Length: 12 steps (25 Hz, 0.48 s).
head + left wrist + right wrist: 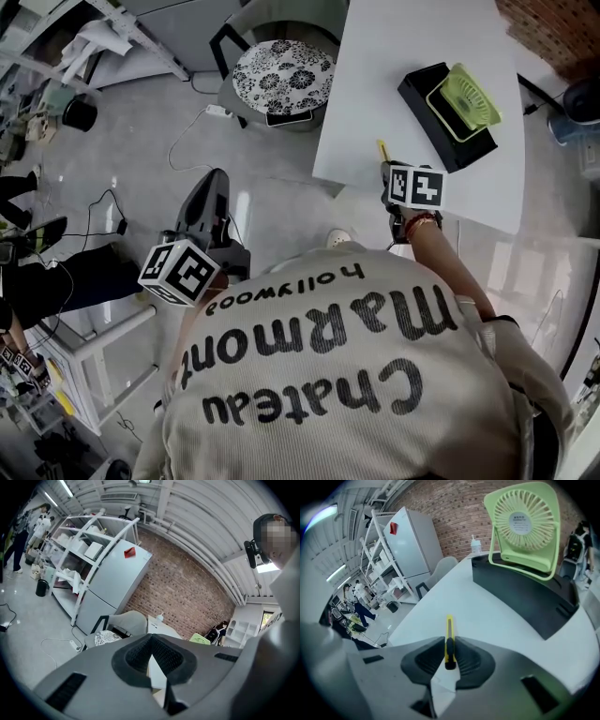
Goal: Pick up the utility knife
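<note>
Utility knife (pixel 382 150) is showing in the head view as a thin yellow strip at the near edge of the white table (pixel 412 37), poking out just ahead of the right gripper (pixel 386 172). The person's right arm is reaching forward from the shoulder and tilting that gripper steeply down onto the table edge. A green fan (pixel 462 98) is sitting on a black box (pixel 439 127) further along the table, well apart from the knife. The left gripper (pixel 216 178) is hanging out to the person's left over the floor, away from the table and taking no part.

Left gripper view: the left gripper (pixel 151 637) is pointing roughly level toward a chair (pixel 126 623) and the brick wall, its jaws meeting at the tips with nothing between them.

Right gripper view: the right gripper (pixel 449 642) is clamping the utility knife (pixel 449 625), both pads pressing on its dark rear end while the yellow body is sticking out forward over the table (pixel 487 616). Whether the knife is clear of the surface is not showing. By my reading, the grasp is looking made and the lift is what is remaining
</note>
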### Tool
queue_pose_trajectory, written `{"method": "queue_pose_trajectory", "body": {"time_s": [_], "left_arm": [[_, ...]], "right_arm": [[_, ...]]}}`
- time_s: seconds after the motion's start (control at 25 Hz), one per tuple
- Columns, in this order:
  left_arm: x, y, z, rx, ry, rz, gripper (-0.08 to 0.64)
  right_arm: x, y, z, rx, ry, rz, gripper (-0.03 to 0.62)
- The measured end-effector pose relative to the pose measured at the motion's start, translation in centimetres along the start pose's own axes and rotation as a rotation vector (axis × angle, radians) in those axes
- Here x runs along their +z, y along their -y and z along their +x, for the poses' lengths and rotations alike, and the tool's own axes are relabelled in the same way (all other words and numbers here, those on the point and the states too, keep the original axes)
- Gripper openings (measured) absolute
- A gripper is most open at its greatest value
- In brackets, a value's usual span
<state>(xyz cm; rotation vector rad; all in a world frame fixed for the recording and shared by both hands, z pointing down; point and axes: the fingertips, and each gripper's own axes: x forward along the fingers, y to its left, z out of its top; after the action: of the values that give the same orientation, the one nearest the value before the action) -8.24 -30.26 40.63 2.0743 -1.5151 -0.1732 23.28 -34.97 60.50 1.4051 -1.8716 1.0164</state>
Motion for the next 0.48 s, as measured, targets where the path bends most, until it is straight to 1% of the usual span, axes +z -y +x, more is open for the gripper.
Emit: {"method": "queue_pose_trajectory", "body": {"time_s": [0.2, 0.32, 0.48], "left_arm": [[0.4, -1.1, -1.6, -0.014, -0.005, -0.006, 0.0], [0.6, -1.8, -2.9, -0.021, -0.014, -0.009, 0.0], [0.7, -2.8, -4.8, -0.03, -0.027, -0.019, 0.0]], "right_arm": [[-1.5, -0.9, -0.8, -0.023, -0.002, 0.038, 0.067], [-2.4, -2.1, -1.3, -0.031, 0.0, 0.059, 0.067], [-3.9, -4.0, -2.2, -0.045, -0.003, 0.063, 0.067]]}}
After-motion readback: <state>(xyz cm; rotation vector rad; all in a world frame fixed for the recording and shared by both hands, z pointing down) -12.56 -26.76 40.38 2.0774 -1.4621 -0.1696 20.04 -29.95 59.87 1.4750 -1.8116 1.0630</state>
